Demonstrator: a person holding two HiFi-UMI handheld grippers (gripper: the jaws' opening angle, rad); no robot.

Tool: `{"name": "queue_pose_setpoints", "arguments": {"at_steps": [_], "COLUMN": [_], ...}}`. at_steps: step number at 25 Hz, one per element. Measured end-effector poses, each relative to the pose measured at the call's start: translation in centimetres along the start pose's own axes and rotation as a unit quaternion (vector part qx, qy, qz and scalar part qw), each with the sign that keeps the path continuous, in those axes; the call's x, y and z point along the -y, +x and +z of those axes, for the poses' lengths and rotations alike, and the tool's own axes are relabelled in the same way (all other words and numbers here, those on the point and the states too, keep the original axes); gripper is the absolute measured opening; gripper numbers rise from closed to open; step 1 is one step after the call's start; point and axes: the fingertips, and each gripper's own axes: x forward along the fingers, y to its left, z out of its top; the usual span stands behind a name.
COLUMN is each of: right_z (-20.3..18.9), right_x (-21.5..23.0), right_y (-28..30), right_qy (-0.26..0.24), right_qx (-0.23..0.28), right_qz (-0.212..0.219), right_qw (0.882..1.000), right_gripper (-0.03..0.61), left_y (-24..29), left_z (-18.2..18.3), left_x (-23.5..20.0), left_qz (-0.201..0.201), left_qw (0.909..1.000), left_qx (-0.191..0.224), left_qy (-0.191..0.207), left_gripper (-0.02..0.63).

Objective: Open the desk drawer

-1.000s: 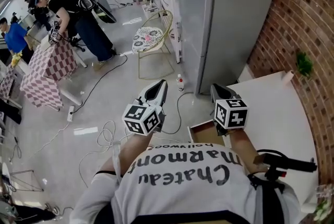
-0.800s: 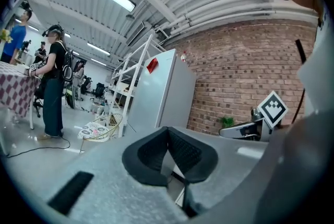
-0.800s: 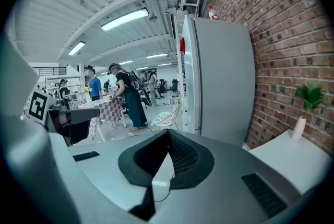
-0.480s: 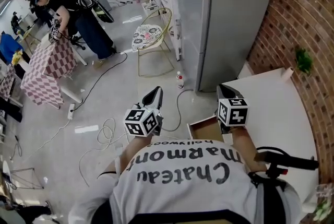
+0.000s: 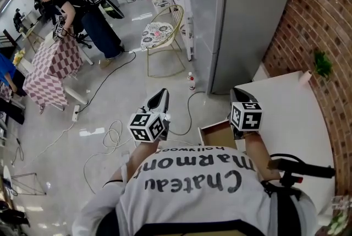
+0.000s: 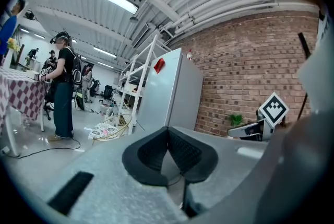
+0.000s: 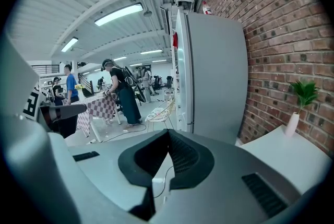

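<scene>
Beside right hand-held gripper (image 5: 236, 91), open desk drawer (image 5: 216, 135)

a red brick wall (image 5: 324, 4) runs along the right, a tall grey fridge (image 5: 242, 15) beside it. the pale glossy floor (image 5: 110, 97) carries loose cables (image 5: 113, 138), a wire chair (image 5: 159, 37) and a checked-cloth table (image 5: 47, 72). strip lights (image 7: 119, 14) line the ceiling.

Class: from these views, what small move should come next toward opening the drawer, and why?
Probably open the right gripper and lower it toward the drawer. Both grippers are shut and empty; the right one hovers at the edge of the desk, just above the drawer, which seems partly out, while the left gripper hangs over the floor.
</scene>
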Motion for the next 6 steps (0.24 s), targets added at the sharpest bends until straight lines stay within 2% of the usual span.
{"name": "queue_pose_setpoints", "arguments": {"at_steps": [6], "right_z": [0.00], "right_x": [0.18], "right_y": [0.31], "right_qy": [-0.003], "right_qx": [-0.004], "right_qz": [-0.004], "right_qw": [1.000], "right_gripper": [0.012], "left_y": [0.21], "left_z": [-0.01], "left_x": [0.08], "left_qz": [-0.001], "left_qw": [1.0000], "left_qx": [-0.002], "left_qy": [-0.002], "left_gripper": [0.015]}}
